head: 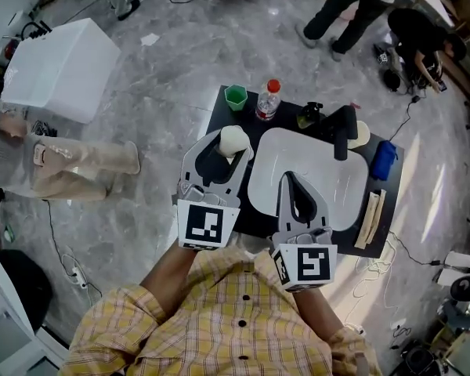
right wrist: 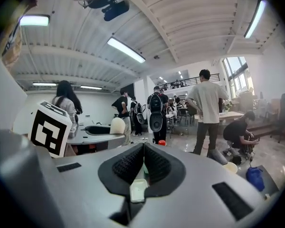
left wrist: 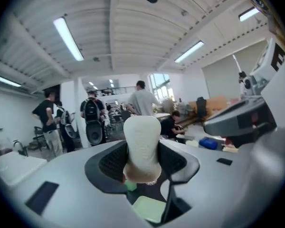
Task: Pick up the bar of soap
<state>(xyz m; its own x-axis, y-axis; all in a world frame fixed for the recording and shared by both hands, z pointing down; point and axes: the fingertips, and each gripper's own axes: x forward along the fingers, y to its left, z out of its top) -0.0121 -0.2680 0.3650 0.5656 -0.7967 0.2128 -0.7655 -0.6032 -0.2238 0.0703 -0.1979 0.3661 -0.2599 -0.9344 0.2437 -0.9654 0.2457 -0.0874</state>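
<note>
A cream bar of soap (head: 233, 140) stands on end between the pads of my left gripper (head: 229, 146), lifted above the left end of the dark table (head: 218, 110). In the left gripper view the soap (left wrist: 142, 146) fills the gap, and both pads of the left gripper (left wrist: 142, 161) press on its sides. My right gripper (head: 287, 178) hovers over the white basin (head: 333, 171), its jaws shut with nothing between them. In the right gripper view the right gripper (right wrist: 143, 156) has its pads meeting, and the soap (right wrist: 117, 126) shows to the left.
A green cup (head: 236, 96) and a red-capped bottle (head: 268, 100) stand at the table's far edge. A black faucet (head: 345, 131) rises behind the basin, with a blue object (head: 383, 160) to its right. People stand on the floor beyond. A white box (head: 63, 69) sits far left.
</note>
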